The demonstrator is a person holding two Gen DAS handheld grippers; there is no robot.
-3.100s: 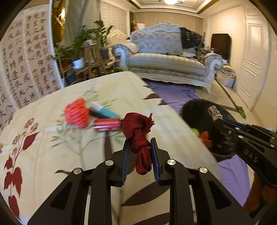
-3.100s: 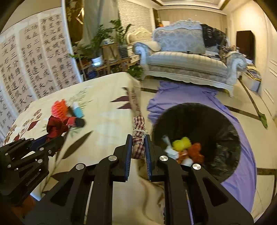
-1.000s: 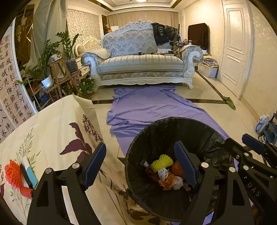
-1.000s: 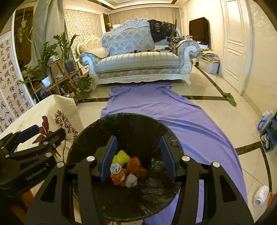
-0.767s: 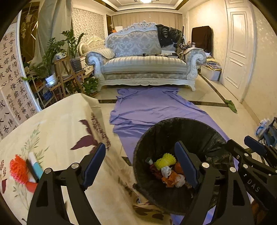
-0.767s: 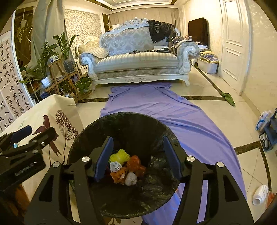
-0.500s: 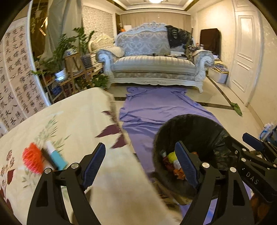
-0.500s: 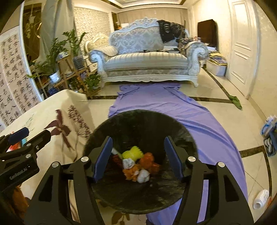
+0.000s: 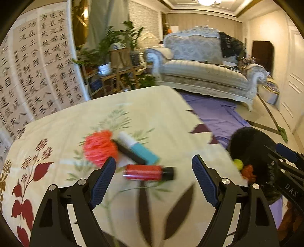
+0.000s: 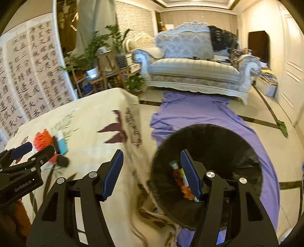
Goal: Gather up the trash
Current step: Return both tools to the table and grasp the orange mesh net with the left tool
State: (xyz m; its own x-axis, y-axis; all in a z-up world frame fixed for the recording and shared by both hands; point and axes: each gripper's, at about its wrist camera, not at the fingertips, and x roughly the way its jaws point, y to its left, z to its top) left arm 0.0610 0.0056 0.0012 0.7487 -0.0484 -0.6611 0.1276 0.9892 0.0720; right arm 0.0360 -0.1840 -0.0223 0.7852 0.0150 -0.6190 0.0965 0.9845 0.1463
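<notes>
Warm, yellowish indoor light is filling the room, coming from a ceiling lamp (image 9: 207,1) that is glaring white at the top edge of the left view. Motion blur is smearing the red tube (image 9: 148,172) and orange mesh ball (image 9: 99,147) on the table (image 9: 57,129). The bin (image 10: 218,140) is also showing soft edges. Fisheye bending is curving the calligraphy screen (image 9: 34,76); black vignette is darkening every corner.

Printed cloth table cover (image 9: 155,106) — matt, glossy red tube (image 9: 144,172), crinkled black plastic bin liner (image 10: 218,140), polished floor (image 10: 266,108)
</notes>
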